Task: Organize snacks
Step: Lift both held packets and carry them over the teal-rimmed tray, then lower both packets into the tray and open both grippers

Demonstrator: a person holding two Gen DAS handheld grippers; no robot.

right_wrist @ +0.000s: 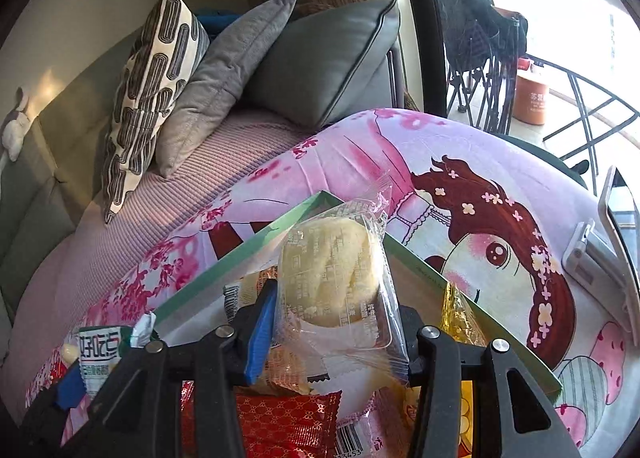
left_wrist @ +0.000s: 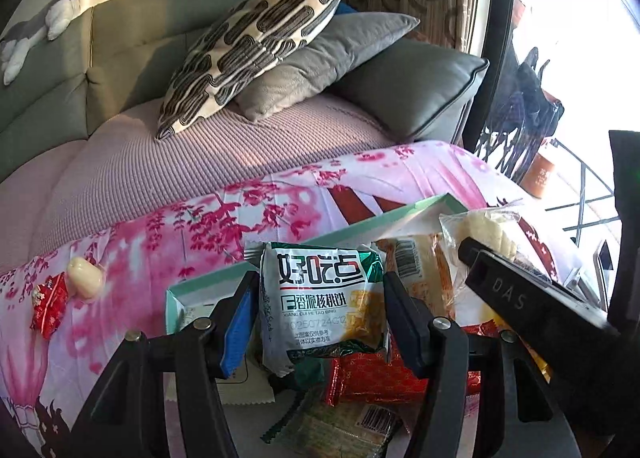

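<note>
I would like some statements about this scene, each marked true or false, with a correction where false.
1. The left gripper holds a green and white biscuit packet. True.
2. The right gripper is empty. False: it holds a clear-wrapped pale cake.
3. Both snacks are above the green-edged box. True.
4. No snacks lie outside the box. False: a small red packet and a pale wrapped sweet lie on the pink cloth.

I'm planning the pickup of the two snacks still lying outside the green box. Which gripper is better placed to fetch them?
Left. The red wrapped snack and pale oval candy lie on the pink cloth on its side; though it must first drop its white-green biscuit packet.
</note>
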